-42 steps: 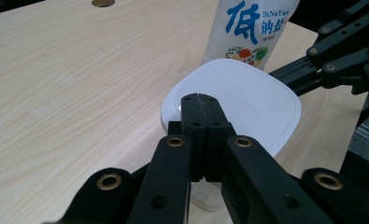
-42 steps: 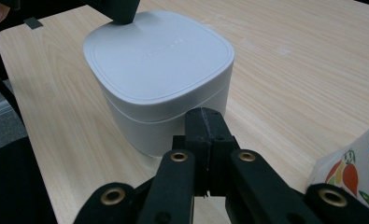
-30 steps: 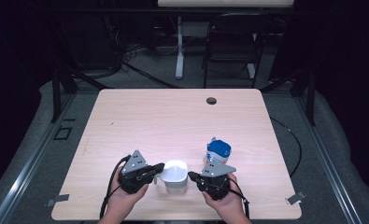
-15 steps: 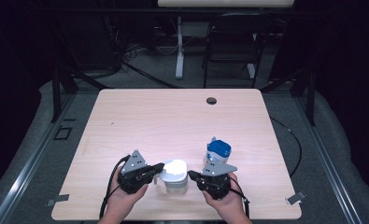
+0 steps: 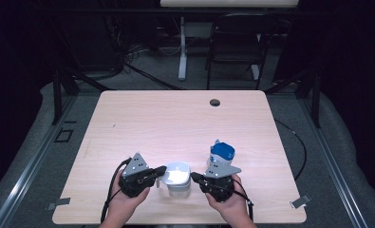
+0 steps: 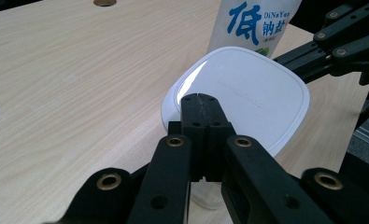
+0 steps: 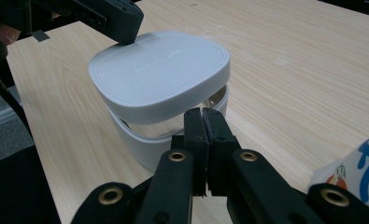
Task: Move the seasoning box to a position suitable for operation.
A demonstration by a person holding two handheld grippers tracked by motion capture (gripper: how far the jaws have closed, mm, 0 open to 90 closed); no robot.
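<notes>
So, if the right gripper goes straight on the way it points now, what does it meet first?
Most likely the white container: the right gripper, jaws shut, points at its side wall just under the raised lid. It looks very close, maybe touching.

The table [image 5: 142, 123] is pale wood-grain laminate, smooth with a soft sheen. The container's lid [image 7: 159, 70] is white matt plastic, catching a bright glare at its 10 o'clock edge in the left gripper view; the container [image 7: 145, 144] beneath looks translucent plastic. Each hand-held gripper, left [image 6: 202, 100] and right [image 7: 203, 114], has matt black plastic links. The bottle [image 6: 250, 23] wears a glossy printed label.
</notes>
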